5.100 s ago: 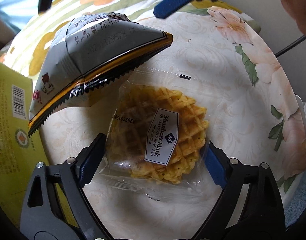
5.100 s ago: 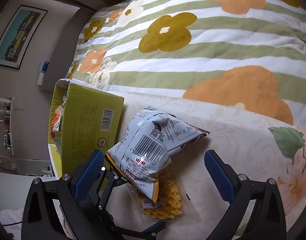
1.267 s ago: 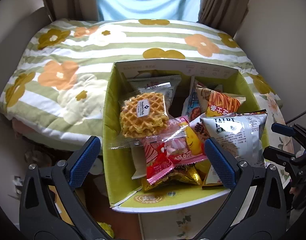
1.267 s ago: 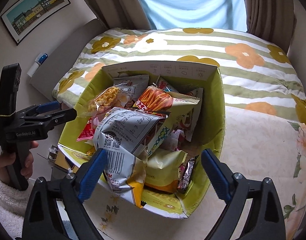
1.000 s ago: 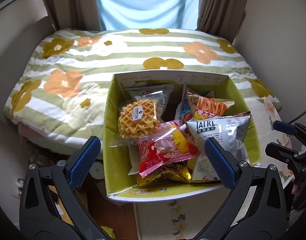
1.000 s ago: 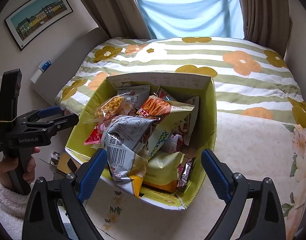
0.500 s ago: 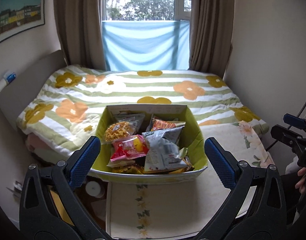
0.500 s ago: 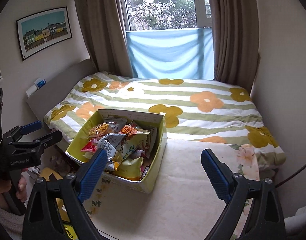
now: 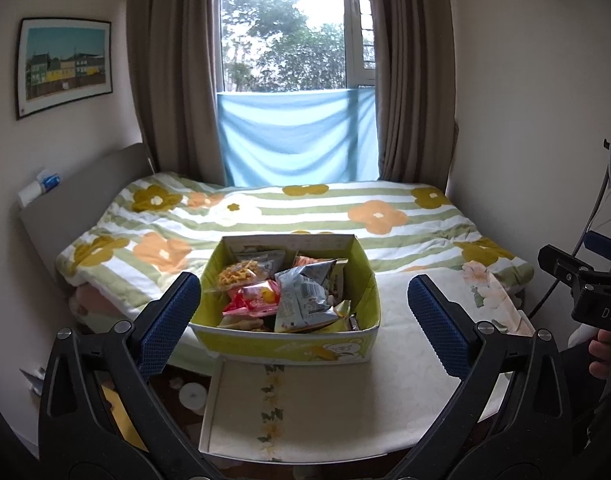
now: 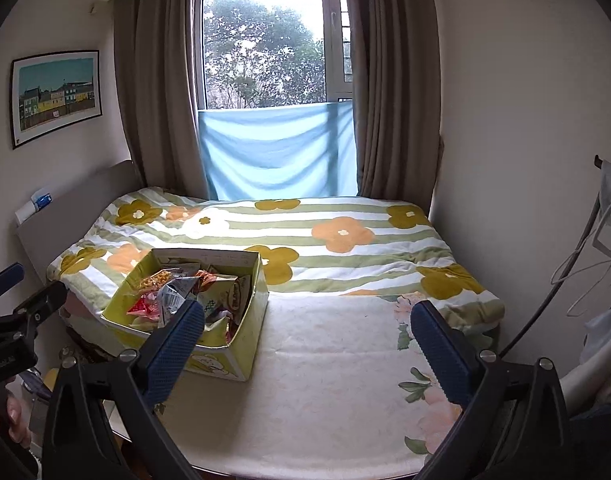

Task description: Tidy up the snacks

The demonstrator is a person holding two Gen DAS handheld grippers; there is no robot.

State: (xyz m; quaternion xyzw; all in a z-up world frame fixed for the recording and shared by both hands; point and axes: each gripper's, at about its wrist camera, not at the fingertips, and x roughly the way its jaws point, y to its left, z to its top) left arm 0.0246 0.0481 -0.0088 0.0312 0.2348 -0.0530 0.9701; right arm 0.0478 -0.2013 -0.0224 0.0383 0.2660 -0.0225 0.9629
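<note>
A yellow-green cardboard box [image 9: 289, 348] stands on a cream floral-cloth table [image 9: 345, 400], filled with snack packets. A waffle packet [image 9: 237, 274], a red packet [image 9: 251, 300] and a grey chip bag [image 9: 305, 296] lie on top. The box also shows in the right wrist view [image 10: 225, 360], left of centre. My left gripper [image 9: 303, 312] is open and empty, held back above the table's near edge. My right gripper [image 10: 305, 344] is open and empty, over the table to the right of the box.
A bed with a flowered green-striped quilt [image 9: 305, 216] lies behind the table, below a curtained window [image 9: 293, 40]. A grey headboard [image 9: 81, 188] stands at the left. Cables and a hanger [image 10: 593, 248] hang on the right wall. Clutter lies on the floor [image 9: 189, 392] left of the table.
Both grippers have pulled back and up from the box, so it looks smaller and the whole room shows. The waffle and chip bag stay in the box.
</note>
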